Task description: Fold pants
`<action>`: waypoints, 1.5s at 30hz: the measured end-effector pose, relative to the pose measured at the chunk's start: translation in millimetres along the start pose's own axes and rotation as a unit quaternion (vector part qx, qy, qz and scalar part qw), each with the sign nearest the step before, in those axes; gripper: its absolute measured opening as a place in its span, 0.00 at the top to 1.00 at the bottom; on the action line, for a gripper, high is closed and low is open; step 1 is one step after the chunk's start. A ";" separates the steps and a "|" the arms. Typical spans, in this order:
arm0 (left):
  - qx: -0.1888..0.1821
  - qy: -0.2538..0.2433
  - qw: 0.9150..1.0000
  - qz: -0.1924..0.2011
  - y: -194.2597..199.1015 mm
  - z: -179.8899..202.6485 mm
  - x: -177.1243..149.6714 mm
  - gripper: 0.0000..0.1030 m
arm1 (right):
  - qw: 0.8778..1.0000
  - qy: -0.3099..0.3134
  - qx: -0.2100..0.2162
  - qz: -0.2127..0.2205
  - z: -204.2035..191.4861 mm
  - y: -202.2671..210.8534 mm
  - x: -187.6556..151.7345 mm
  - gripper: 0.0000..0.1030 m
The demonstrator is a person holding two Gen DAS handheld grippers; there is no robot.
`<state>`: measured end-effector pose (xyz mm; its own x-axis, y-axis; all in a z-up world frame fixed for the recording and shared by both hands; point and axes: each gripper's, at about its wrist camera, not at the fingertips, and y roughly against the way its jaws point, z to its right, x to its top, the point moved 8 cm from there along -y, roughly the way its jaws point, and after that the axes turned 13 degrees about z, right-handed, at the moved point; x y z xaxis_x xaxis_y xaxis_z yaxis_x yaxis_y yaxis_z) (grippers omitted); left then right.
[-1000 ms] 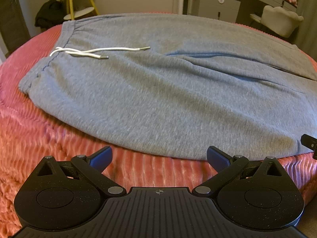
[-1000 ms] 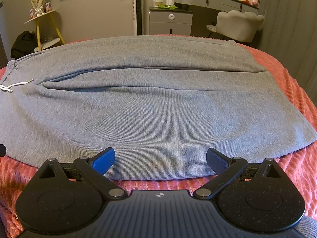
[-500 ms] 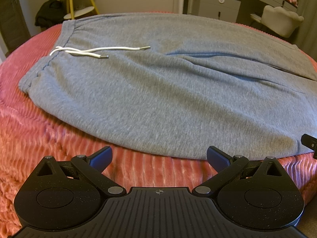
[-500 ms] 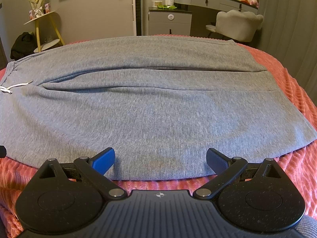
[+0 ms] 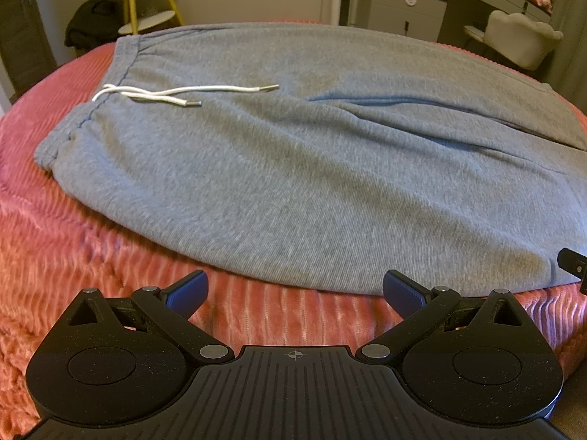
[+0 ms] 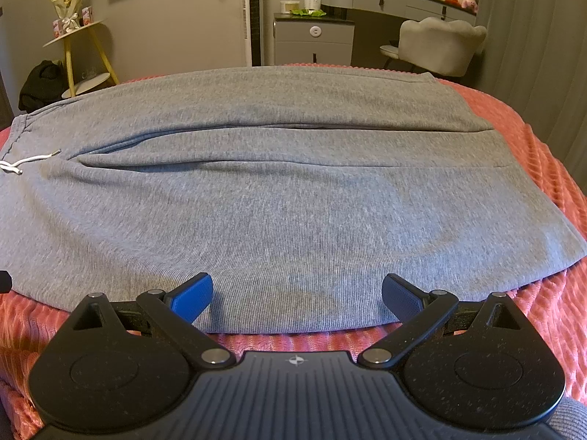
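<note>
A: Where do the grey sweatpants (image 5: 312,168) lie?

B: They are spread flat across the coral ribbed bedspread (image 5: 55,256), covering most of it. The waistband (image 5: 91,110) points toward the left edge of the bed, and the leg hems (image 6: 488,146) reach toward the right edge. The two legs lie side by side, with a long crease running between them.

A: And the drawstring?

B: The white drawstring (image 5: 176,93) lies loose on the fabric just inside the waistband, its two metal-tipped ends trailing toward the legs.

A: How does the left gripper (image 5: 293,289) stand?

B: Its fingers are spread wide with nothing between them. It sits over bare bedspread at the near edge of the bed, just short of the pants' near side seam, not touching the cloth.

A: The right gripper (image 6: 297,289)?

B: Also spread wide and holding nothing. Its blue pads (image 6: 192,299) sit over the near edge of the closer leg; whether they touch the fabric cannot be told.

A: What is behind the bed?

B: A yellow-legged side table (image 6: 84,55), a grey cabinet (image 6: 313,42) and a pale scalloped chair (image 6: 440,46) stand by the far wall.
</note>
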<state>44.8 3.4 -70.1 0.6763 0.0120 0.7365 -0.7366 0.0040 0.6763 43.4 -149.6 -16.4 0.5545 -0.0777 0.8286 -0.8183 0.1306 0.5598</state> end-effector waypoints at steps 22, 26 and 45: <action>-0.001 0.005 1.000 -0.003 0.5 -0.2 -0.5 0.00 | 1.000 -0.001 -0.001 0.000 0.5 0.2 0.5 0.04; -0.001 0.005 1.000 -0.003 0.5 -0.1 -0.6 0.00 | 1.000 -0.002 -0.001 -0.001 0.5 0.2 0.6 0.04; -0.007 0.010 1.000 -0.007 1.3 2.1 1.7 0.00 | 1.000 -0.003 0.000 -0.007 -1.4 -2.3 -1.0 0.04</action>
<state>45.1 1.4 -68.0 0.6867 0.0311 0.7263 -0.7269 0.0188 0.6865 45.0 -148.5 -18.5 0.5656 -0.0848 0.8203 -0.8101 0.1293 0.5719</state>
